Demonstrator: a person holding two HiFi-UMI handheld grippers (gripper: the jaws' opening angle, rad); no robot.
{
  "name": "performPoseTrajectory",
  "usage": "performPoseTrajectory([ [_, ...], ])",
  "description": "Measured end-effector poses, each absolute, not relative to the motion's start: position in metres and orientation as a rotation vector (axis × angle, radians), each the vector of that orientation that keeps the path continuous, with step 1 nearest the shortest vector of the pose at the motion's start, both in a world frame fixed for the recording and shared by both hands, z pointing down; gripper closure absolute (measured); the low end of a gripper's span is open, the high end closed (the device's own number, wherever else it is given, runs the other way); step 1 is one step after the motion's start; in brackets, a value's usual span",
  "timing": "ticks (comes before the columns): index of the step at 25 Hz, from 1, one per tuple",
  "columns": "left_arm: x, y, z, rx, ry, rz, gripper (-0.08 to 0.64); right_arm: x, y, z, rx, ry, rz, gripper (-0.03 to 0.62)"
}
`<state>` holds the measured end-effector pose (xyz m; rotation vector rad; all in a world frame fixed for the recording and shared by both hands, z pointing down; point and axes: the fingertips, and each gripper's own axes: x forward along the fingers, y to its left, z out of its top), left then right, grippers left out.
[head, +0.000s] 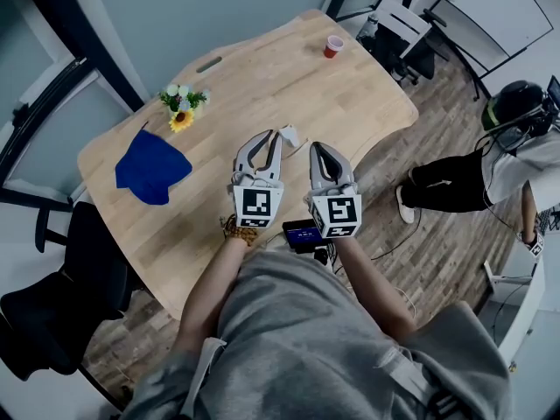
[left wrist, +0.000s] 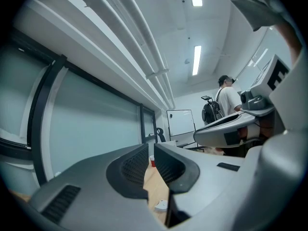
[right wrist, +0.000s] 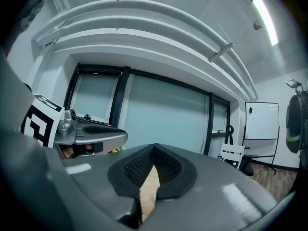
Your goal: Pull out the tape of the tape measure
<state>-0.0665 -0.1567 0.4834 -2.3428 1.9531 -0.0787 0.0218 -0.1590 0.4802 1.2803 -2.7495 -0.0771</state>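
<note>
Off the worktop (head: 262, 68), at the near left, a black chair (head: 52, 304) stands on the floor. A blue cloth (head: 151, 169) lies crumpled on the left part of the wooden top. Just beyond it is a small bunch of flowers (head: 182, 108) with one yellow bloom.

At the middle of the near edge the person holds both tools side by side, level and pointing away from the body. The left tongs (head: 268, 138) stand a narrow slit apart, with nothing between the pads. Through that slit the left gripper view shows bare wood, with the tape measure low down and the cup far off.

The tape measure (head: 289, 136), small and white, lies on the worktop just beyond the tips. It sits between the two tools, closer to the left one, and no pad is on it. Whether any tape is drawn out I cannot tell.

The right tongs (head: 318, 149) are pressed together at the tips and hold nothing. Just near of the right tool's marker cube, at the worktop's near edge, is a small dark device (head: 303, 233) with a lit screen.

A red cup (head: 333, 46) stands upright near the far right corner, well apart from everything else. Beyond that corner is a white chair (head: 395, 23). On the wooden floor to the right stands a second person (head: 490, 169) in a white top and dark trousers.
</note>
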Motion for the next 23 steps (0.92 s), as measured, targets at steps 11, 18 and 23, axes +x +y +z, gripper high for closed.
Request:
performPoseTrajectory([
  [11,-0.069,-0.154,0.492,-2.353,1.967,-0.097,0.520,0.020,-0.158,0.486,1.275,-2.743,-0.062,0.583],
  [18,-0.068,-0.154,0.495,-2.357,1.968,-0.111,0.520,0.024,-0.160,0.489,1.285,-2.736,-0.043,0.583],
  [23,-0.066,-0.155,0.498,-2.365,1.968,-0.121,0.520,0.028,-0.164,0.493,1.291,-2.730,-0.030,0.583],
])
